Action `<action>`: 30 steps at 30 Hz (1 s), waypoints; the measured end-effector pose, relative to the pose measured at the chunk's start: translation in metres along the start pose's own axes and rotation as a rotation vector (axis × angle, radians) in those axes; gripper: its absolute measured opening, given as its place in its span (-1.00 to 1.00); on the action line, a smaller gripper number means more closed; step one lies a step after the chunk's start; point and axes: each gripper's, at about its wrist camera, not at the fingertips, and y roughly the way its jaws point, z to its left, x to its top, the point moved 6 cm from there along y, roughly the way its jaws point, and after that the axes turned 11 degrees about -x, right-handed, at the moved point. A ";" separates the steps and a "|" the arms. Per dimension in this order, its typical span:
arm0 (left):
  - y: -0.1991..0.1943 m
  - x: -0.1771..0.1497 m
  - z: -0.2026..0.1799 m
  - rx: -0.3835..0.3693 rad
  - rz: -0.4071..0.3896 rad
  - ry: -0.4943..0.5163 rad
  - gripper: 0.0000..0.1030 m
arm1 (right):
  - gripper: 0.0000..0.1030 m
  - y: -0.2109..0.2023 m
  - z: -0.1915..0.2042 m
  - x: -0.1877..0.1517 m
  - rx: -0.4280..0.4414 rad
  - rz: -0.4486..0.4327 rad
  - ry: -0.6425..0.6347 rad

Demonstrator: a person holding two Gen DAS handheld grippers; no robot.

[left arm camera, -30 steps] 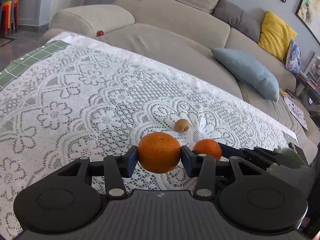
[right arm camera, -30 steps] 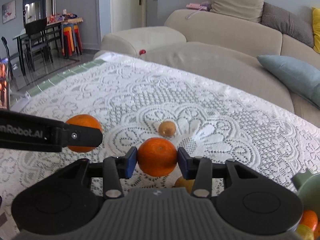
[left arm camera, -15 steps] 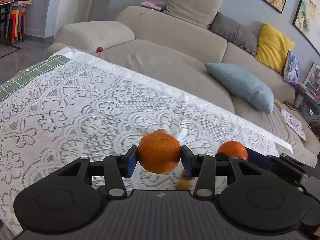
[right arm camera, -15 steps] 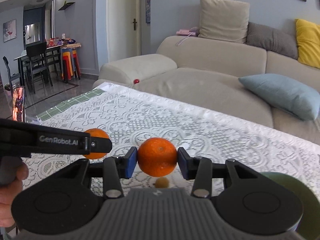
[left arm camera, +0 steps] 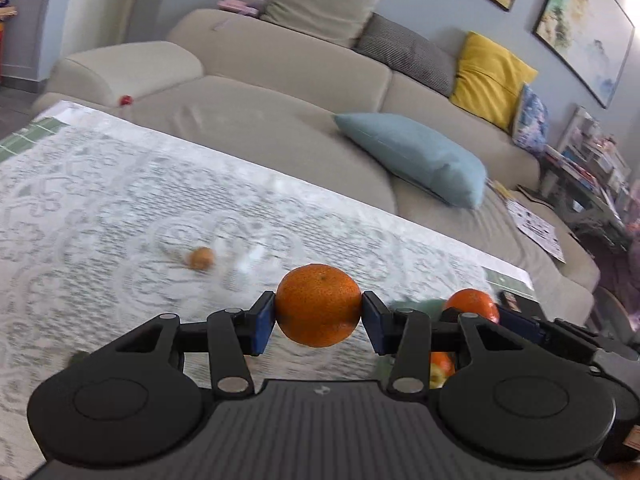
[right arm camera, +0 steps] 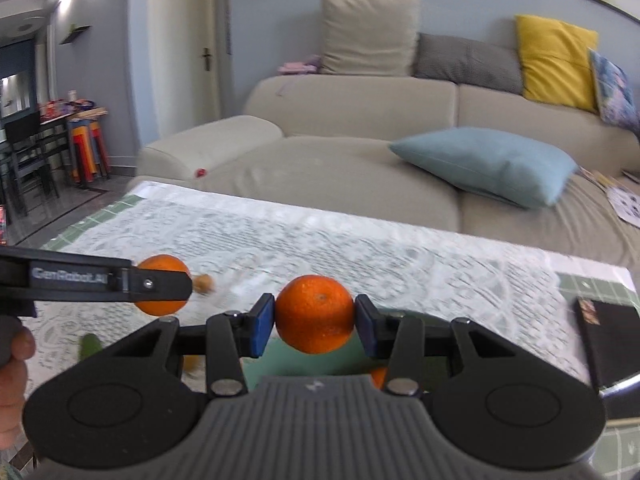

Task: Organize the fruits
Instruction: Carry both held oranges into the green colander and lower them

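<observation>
This is a home living room. A long beige sofa [right arm camera: 360, 112] fills the view from 10 to 2 o'clock, with a yellow cushion [right arm camera: 556, 62] at 1 o'clock and a light blue cushion [right arm camera: 488, 164] on its seat. Framed paintings [left arm camera: 584, 28] hang on the grey-blue wall. A lace tablecloth [right arm camera: 360, 248] covers the table at 6 o'clock, and dining chairs [right arm camera: 28, 152] stand at 9 o'clock.

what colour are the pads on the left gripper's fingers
Blue. The pads pressing either side of the orange show best in the left wrist view.
</observation>
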 end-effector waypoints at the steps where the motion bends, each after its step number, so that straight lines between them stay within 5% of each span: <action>1: 0.004 -0.002 -0.006 -0.011 0.007 0.003 0.02 | -0.20 0.000 -0.007 -0.002 -0.008 0.009 0.005; 15: 0.026 -0.030 -0.061 -0.125 0.149 0.073 0.01 | -0.20 0.013 -0.046 -0.031 -0.056 0.133 -0.011; 30: 0.038 -0.058 -0.073 -0.089 0.280 0.124 0.01 | -0.20 0.022 -0.054 -0.052 -0.063 0.225 -0.057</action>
